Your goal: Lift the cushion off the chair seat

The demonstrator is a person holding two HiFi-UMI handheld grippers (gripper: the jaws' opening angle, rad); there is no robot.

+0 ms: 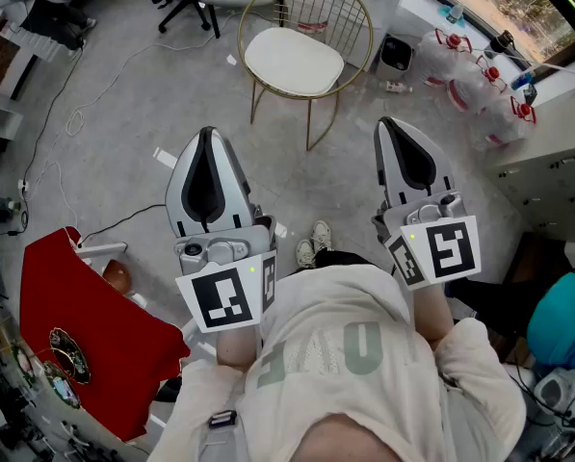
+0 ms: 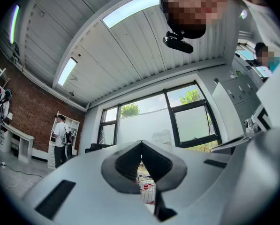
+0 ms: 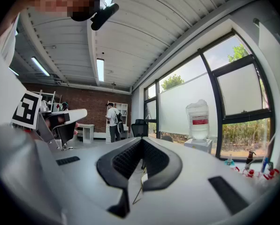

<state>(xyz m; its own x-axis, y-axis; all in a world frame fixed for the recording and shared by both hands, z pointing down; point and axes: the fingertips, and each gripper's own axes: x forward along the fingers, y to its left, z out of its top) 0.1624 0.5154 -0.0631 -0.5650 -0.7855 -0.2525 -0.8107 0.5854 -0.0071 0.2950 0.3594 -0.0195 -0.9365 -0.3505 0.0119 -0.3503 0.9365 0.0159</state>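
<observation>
**Grippers closed and empty; cushion lying untouched on the chair ahead**

Left gripper (image 1: 208,139) is holding its jaws together at the tips, and nothing is sitting between them. Right gripper (image 1: 389,125) is doing the same, pads meeting with no object caught. Both are being carried side by side in front of the person's chest and are pointing forward. In my judgement this is a carrying posture for the approach, since nothing to be gripped is lying within reach.

White cushion (image 1: 293,61) is lying flat on the seat of the gold wire chair (image 1: 318,8). It is sitting ahead of both claws, roughly between their two lines, and well apart from either tip. No lifting is under way.

Between the claws and the chair, only grey floor is showing. The person's shoes (image 1: 313,243) are standing below and between the grippers. The wire backrest is curving round the far side of the cushion, so the near edge is appearing to be the open way in.

Ahead and left of the left gripper, a white cable (image 1: 73,115) is trailing across the floor and could be posing a trip risk. Ahead of the right gripper, a black bin (image 1: 396,56) is standing just beside the chair. Water bottles (image 1: 451,51) with red caps are crowding the floor beyond it. Behind and left of the left gripper, a red cloth (image 1: 85,325) is lying clear of the route.
</observation>
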